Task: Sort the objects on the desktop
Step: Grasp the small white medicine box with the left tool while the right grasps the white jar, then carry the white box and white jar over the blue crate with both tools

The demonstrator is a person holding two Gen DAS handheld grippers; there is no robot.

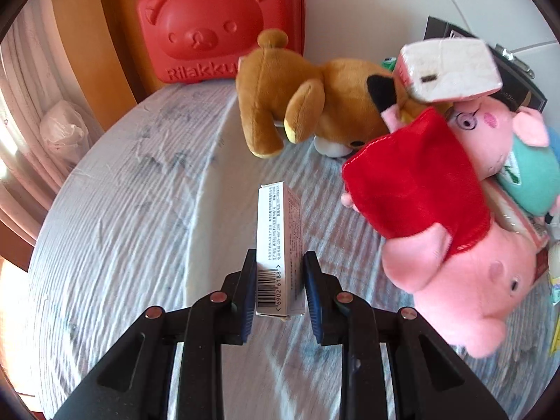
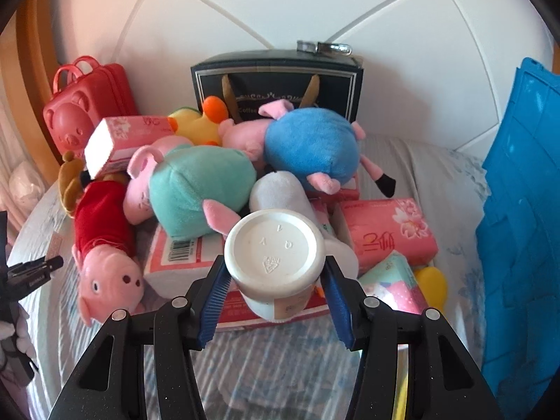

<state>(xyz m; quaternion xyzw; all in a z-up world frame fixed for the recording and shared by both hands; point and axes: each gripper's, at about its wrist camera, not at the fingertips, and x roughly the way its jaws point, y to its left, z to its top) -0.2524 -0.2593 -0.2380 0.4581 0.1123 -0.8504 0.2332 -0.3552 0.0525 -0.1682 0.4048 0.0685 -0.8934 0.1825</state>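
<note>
White cardboard, long and slim with a barcode, the small box (image 1: pixel 278 252) sits clamped in the left gripper (image 1: pixel 279 266) above the striped cloth (image 1: pixel 133 217). The right gripper (image 2: pixel 274 273) pinches a round white plastic bottle (image 2: pixel 274 259), base outward, near the plush pile.

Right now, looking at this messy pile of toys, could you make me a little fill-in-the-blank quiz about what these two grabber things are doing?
1. The left tool is shut on a slim box printed with a ____.
2. The right tool grips a white ____ by its base.
3. The pig plush nearest the left tool wears a ____ dress.
4. Against the back wall stands a red bear-faced ____.

Missing words: barcode; bottle; red; case
</note>
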